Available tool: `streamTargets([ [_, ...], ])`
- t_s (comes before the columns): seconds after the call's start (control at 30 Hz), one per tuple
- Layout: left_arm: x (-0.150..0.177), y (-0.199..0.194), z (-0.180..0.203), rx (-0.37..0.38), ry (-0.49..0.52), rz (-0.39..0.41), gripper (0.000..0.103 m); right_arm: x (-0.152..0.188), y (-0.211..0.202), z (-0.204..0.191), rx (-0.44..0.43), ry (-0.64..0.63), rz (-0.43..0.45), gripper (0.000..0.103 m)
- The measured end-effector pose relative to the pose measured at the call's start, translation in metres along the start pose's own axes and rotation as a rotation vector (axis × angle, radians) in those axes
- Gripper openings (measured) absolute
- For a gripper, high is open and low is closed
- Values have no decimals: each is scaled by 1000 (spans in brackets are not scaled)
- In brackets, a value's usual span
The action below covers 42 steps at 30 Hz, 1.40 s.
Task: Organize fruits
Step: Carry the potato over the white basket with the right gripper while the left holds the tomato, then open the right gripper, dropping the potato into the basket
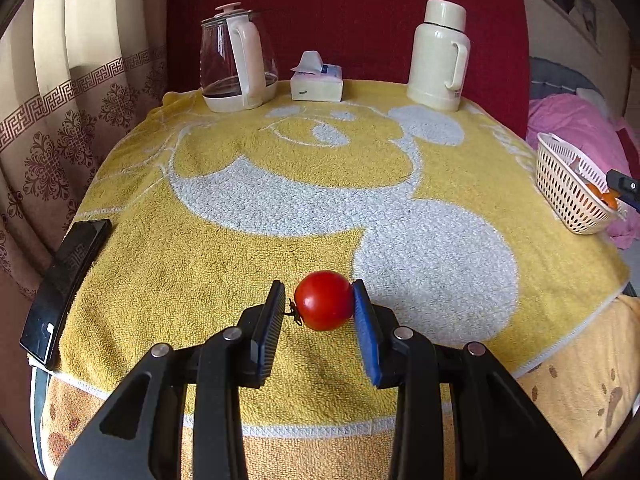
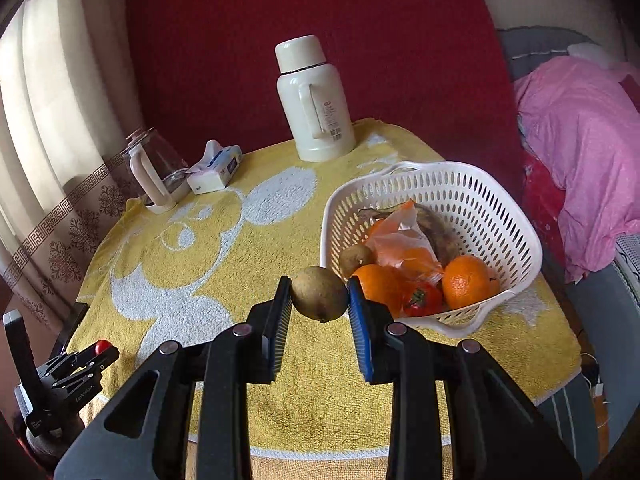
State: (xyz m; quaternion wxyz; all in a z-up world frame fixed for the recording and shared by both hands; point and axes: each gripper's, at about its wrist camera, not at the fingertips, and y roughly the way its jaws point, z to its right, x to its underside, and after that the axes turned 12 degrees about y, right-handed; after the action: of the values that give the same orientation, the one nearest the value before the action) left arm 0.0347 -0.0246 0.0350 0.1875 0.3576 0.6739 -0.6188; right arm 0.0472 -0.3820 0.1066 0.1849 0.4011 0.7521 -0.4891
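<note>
Yellow towel-covered table (image 1: 280, 248) before a red wall (image 1: 344, 12), left gripper (image 1: 320, 300) clamping a tomato (image 1: 325, 300), right gripper (image 2: 318, 300) a kiwi (image 2: 319, 294).

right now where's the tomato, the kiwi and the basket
tomato (image 1: 324, 300): left wrist view, middle of its red skin, between the jaws
kiwi (image 2: 319, 294): right wrist view, centre of its brown skin, between the jaws
basket (image 2: 496, 204): right wrist view, inner side of its perforated far wall

The left tongs (image 1: 319, 304) are black plastic with two long arms. Round silver screws (image 1: 232, 333) sit on top. Flat blue pads (image 1: 365, 336) with tiny ridges line the insides. The right tongs (image 2: 319, 298) look the same, black with blue pads.
</note>
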Motion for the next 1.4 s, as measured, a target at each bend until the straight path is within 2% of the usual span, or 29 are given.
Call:
streamTargets([
  [0.17,0,2,1,1,3,-8,35,-17,1,27,28,65,26,29],
  [0.4,1,3,0,4,-4,-14,35,-28,16,53,51,147,8,29],
  [0.63,1,4,1,5,-3,-14,35,-24,25,53,66,137,-6,29],
  [0.93,1,5,1,4,-2,-16,35,-25,25,57,32,172,-15,31],
  [1.4,2,7,3,-4,5,-19,35,-27,13,68,5,217,16,31],
])
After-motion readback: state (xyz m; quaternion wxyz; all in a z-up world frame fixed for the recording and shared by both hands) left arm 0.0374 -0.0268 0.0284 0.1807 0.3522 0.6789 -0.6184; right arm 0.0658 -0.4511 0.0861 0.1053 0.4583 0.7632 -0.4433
